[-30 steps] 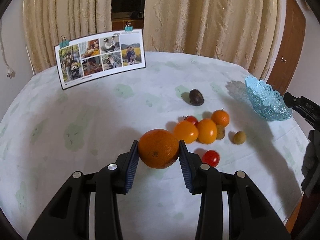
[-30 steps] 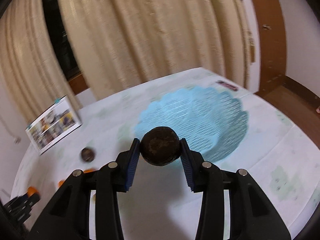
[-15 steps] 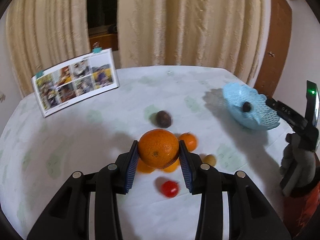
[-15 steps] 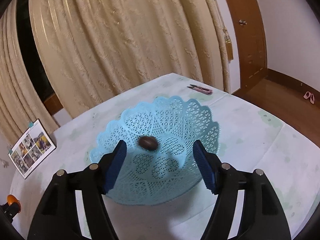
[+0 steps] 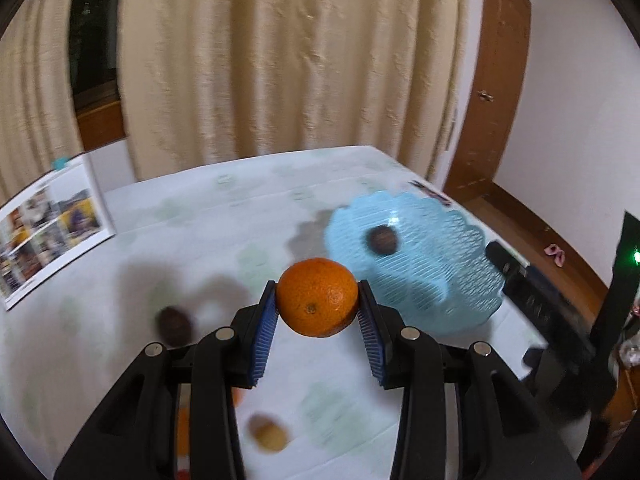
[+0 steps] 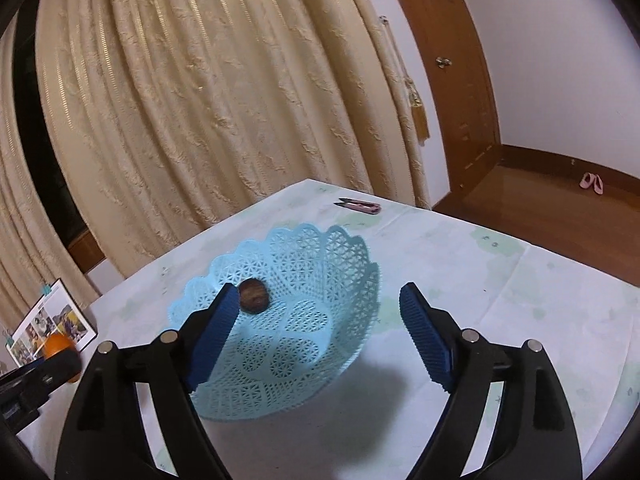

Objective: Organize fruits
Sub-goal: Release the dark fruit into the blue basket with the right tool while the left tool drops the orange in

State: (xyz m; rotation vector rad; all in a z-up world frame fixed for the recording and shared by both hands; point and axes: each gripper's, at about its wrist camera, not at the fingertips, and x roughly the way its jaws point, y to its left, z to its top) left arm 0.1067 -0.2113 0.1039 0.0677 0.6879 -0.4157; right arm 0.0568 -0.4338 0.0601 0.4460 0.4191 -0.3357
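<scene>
My left gripper (image 5: 318, 312) is shut on a large orange (image 5: 317, 297) and holds it above the table, just left of the light blue lattice basket (image 5: 452, 276). A dark brown round fruit (image 5: 382, 239) lies inside the basket. My right gripper (image 6: 316, 332) is open and empty, held above the near side of the basket (image 6: 320, 368), with the dark fruit (image 6: 253, 301) next to its left finger. The orange also shows in the right wrist view (image 6: 56, 345) at far left.
On the table in the left wrist view lie another dark fruit (image 5: 173, 322), a small yellow-brown fruit (image 5: 270, 436) and an orange fruit (image 5: 184, 428) under the gripper. A photo card (image 5: 48, 236) stands at left. Pink clippers (image 6: 360, 205) lie beyond the basket. The table edge drops off at right.
My left gripper has carried the orange rightward, closer to the basket. My right gripper let go of the dark fruit into the basket one second ago, stays open and has drawn back slightly.
</scene>
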